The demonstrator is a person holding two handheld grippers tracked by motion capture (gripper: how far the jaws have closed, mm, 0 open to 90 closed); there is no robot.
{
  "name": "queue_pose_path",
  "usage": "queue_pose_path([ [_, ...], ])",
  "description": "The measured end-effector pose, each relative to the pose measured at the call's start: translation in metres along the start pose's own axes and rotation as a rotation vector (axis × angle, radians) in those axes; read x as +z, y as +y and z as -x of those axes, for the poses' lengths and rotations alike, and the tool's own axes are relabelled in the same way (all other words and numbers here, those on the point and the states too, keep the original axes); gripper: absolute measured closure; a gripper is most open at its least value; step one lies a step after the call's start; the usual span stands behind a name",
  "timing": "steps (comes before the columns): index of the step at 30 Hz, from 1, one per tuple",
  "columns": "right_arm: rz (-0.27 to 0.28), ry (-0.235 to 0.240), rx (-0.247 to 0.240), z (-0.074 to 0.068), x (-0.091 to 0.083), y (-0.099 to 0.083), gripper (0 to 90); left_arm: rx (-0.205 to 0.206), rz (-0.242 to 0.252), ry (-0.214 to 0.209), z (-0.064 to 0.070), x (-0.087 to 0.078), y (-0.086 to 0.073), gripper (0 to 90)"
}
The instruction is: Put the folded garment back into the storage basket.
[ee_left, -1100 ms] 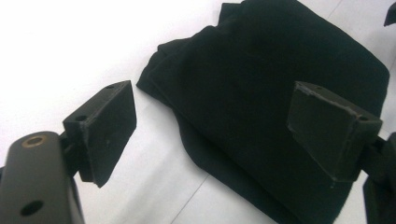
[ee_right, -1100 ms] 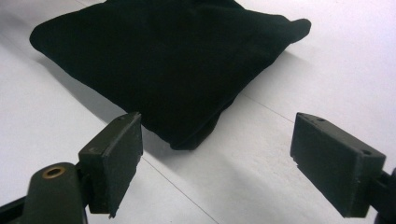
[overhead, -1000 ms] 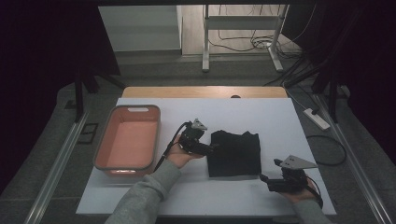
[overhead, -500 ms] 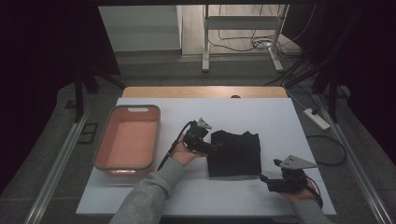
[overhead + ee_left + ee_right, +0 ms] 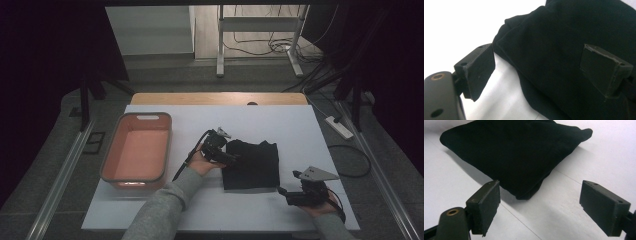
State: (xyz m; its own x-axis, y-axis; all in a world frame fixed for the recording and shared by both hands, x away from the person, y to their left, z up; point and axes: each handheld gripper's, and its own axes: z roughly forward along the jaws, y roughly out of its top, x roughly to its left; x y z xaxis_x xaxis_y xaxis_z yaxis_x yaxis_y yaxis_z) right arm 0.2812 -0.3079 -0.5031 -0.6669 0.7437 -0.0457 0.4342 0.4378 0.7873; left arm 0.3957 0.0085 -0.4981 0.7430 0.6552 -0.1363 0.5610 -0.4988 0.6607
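Note:
A folded black cloth (image 5: 251,165) lies flat on the white table (image 5: 280,125), right of centre. My left gripper (image 5: 234,159) is at the cloth's left edge, open; in the left gripper view the cloth (image 5: 554,52) sits between its jaws, one jaw over the fabric and the other over bare table. My right gripper (image 5: 283,192) rests near the table's front right, just off the cloth's near right corner. It is open, and in the right gripper view the cloth's corner (image 5: 524,192) lies a little beyond its jaws (image 5: 539,207), untouched.
An empty salmon-pink bin (image 5: 137,150) stands at the table's left side. A wooden strip (image 5: 220,98) edges the far side. Beyond the table are a metal stand (image 5: 257,35), floor cables and a power strip (image 5: 339,127).
My left gripper has moved right, from beside the cloth's left edge onto that edge. The right gripper has stayed in place.

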Motion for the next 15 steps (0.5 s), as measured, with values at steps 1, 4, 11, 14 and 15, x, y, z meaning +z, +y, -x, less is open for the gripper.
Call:
queue_pose_path([
  [1, -0.001, 0.0, -0.001, 0.0, 0.0, 0.0, 17.7, 0.0, -0.003, -0.003, 0.0, 0.001, 0.001, 13.8],
  [4, 0.0, 0.001, 0.0, 0.0, 0.0, 0.0, 17.7, 0.01, -0.018, -0.008, 0.001, 0.006, 0.003, 13.2],
  [11, -0.002, 0.003, 0.001, 0.0, 0.0, 0.0, 17.7, 0.009, -0.049, -0.015, -0.001, 0.015, 0.003, 11.8],
  [14, -0.003, 0.003, 0.002, 0.0, 0.0, 0.0, 17.7, 0.01, -0.064, -0.008, -0.002, 0.018, 0.002, 11.4],
  [15, -0.003, 0.004, 0.002, 0.0, 0.0, 0.0, 17.7, 0.005, -0.068, -0.008, -0.003, 0.019, 0.002, 11.3],
])
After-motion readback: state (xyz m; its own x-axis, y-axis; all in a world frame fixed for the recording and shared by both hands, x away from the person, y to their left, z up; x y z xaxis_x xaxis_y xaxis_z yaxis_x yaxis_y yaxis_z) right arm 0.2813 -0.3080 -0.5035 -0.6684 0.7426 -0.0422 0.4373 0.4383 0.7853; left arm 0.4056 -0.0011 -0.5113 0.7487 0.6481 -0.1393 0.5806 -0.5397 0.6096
